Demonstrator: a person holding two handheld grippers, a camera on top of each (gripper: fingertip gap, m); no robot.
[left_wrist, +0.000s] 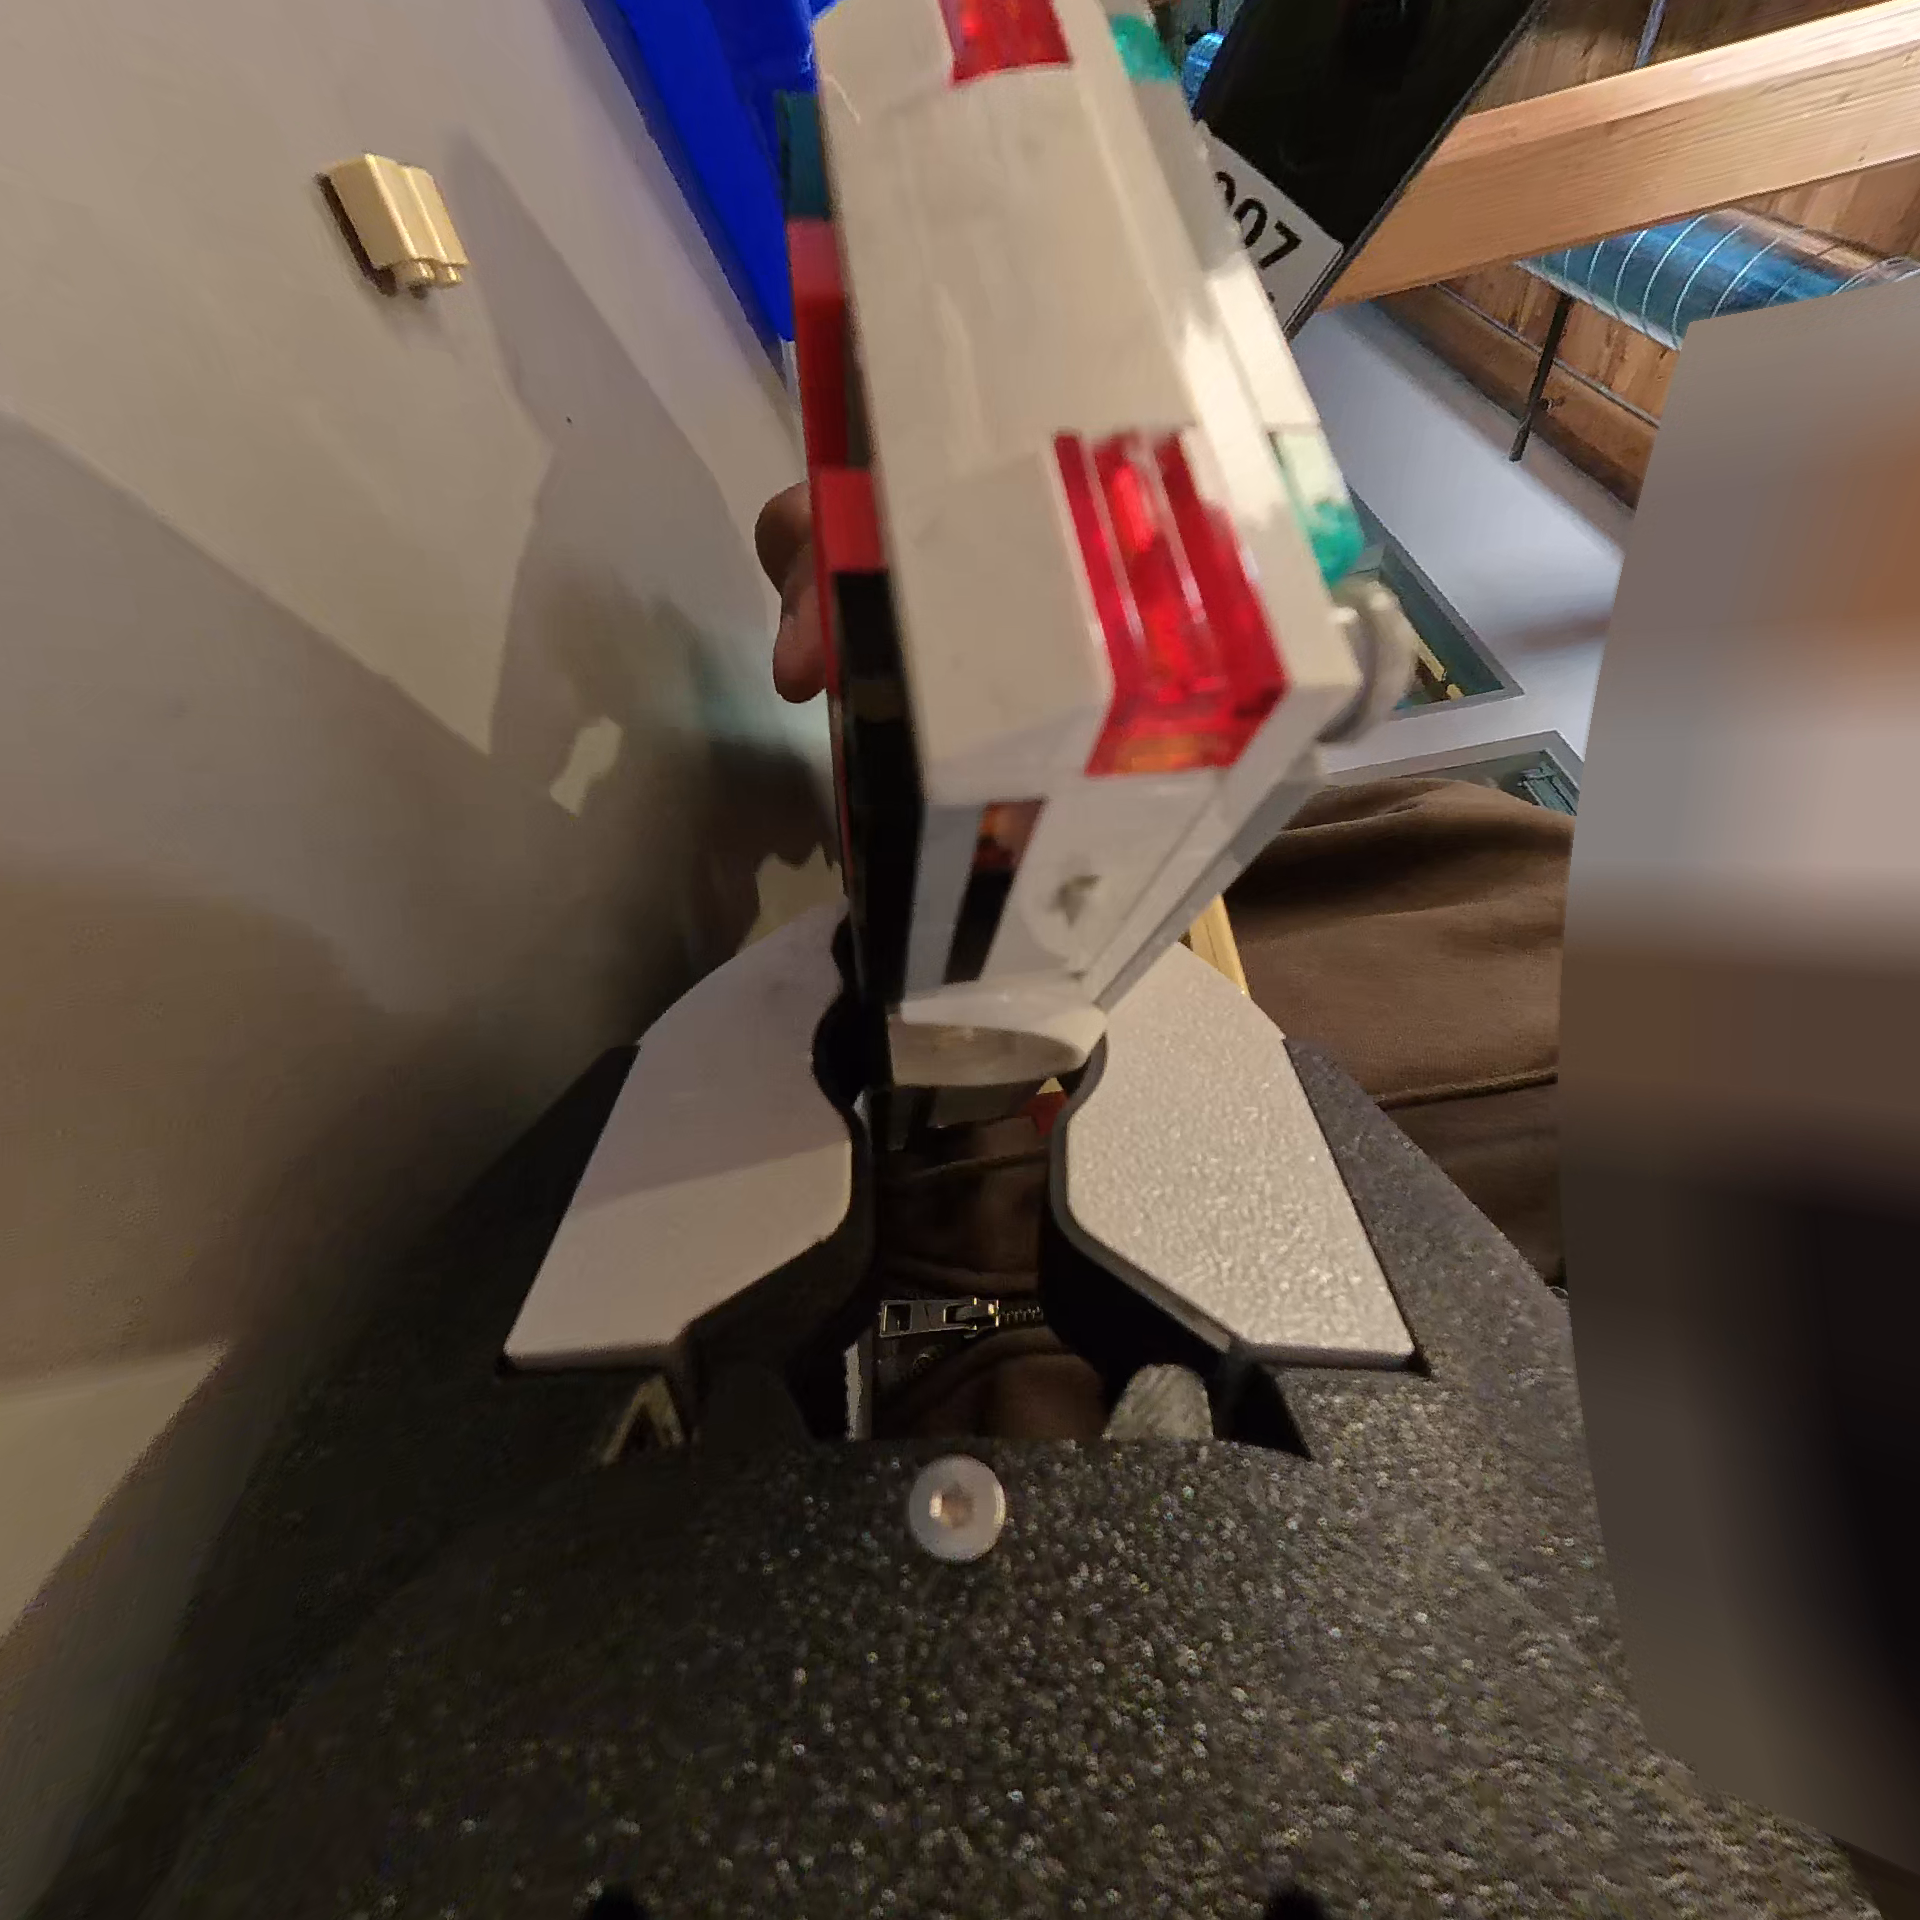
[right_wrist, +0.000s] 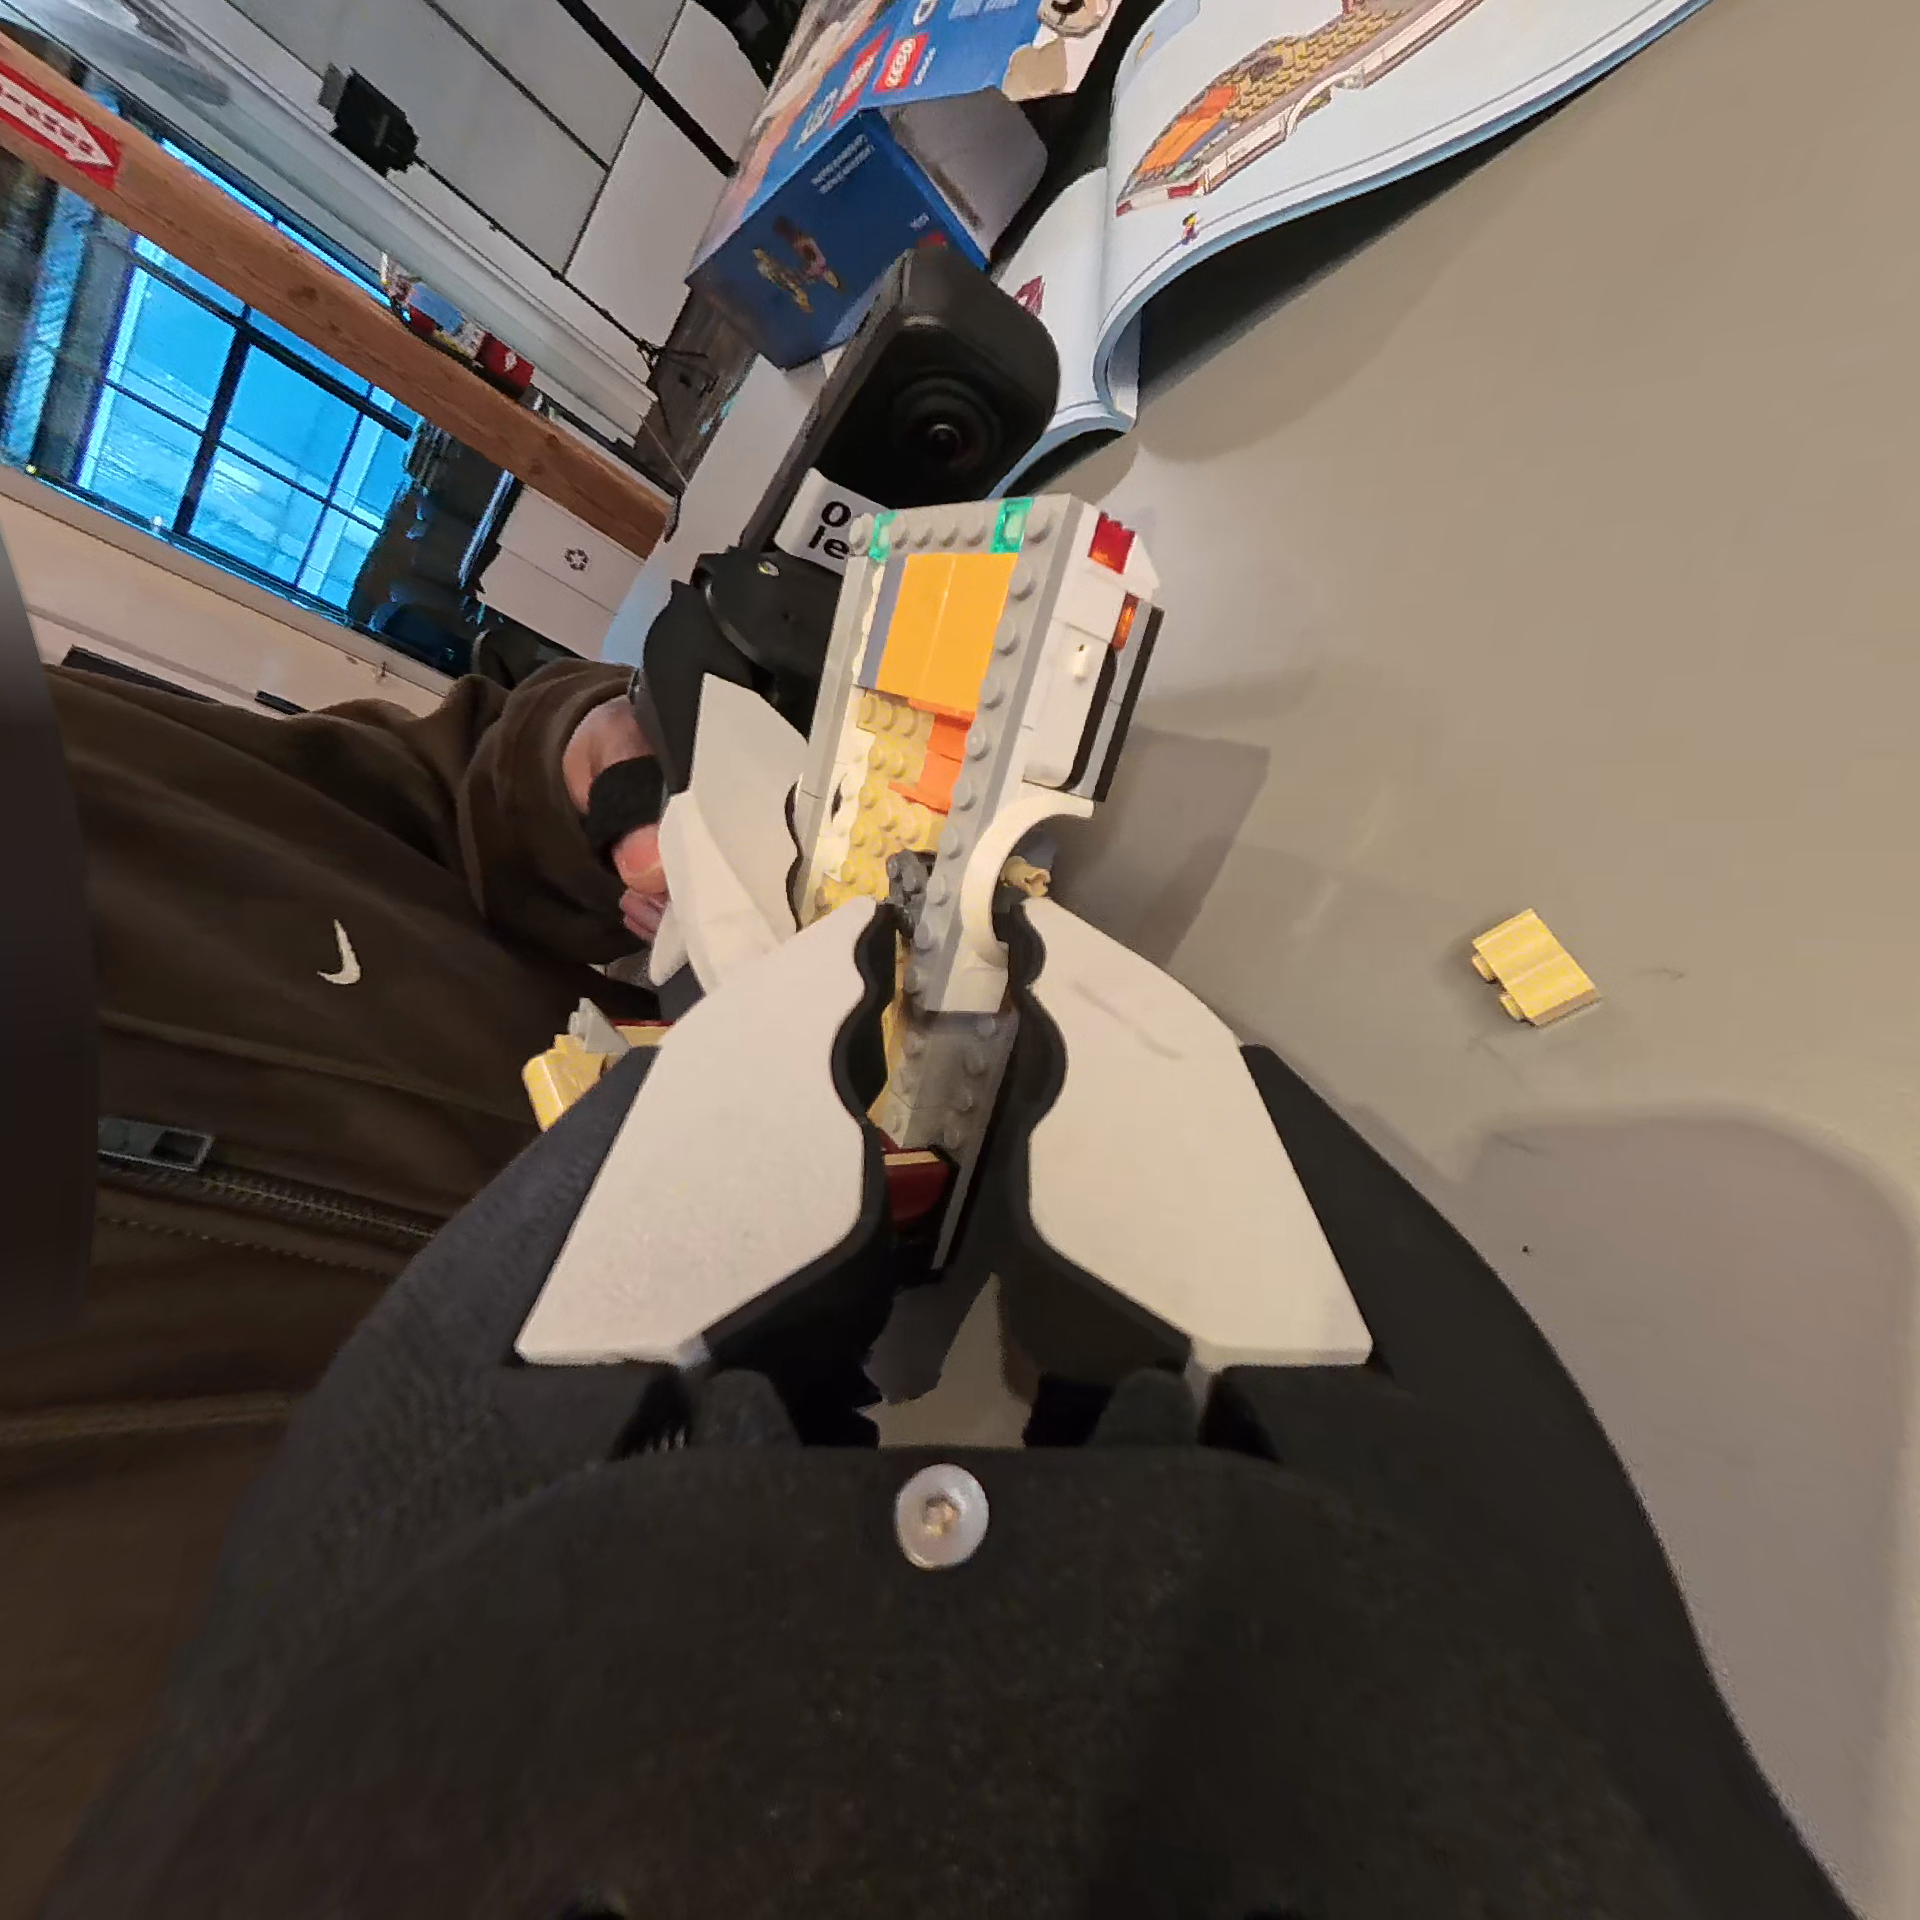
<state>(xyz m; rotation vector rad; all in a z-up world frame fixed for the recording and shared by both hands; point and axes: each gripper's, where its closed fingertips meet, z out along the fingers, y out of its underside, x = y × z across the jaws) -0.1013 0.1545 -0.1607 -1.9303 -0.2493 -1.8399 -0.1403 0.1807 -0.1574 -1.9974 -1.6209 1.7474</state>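
Observation:
Both grippers hold one toy brick model, tilted up off the grey table (right_wrist: 1558, 623). In the left wrist view the model (left_wrist: 1049, 540) is a white body with clear red pieces and a black plate on its left side. My left gripper (left_wrist: 971, 1003) is shut on its lower end, where a white round piece sits between the pads. In the right wrist view the model (right_wrist: 966, 665) shows orange and pale yellow bricks inside a grey studded frame. My right gripper (right_wrist: 948, 925) is shut on its near end, at the grey plate and white arch. The left gripper's white fingers (right_wrist: 717, 831) grip the model's left side there.
A loose pale yellow brick (right_wrist: 1536, 966) lies on the table; it also shows in the left wrist view (left_wrist: 400, 223). An open instruction booklet (right_wrist: 1299, 125) and a blue box (right_wrist: 831, 239) lie beyond the model. A person in a brown hoodie (right_wrist: 260, 935) is at the left.

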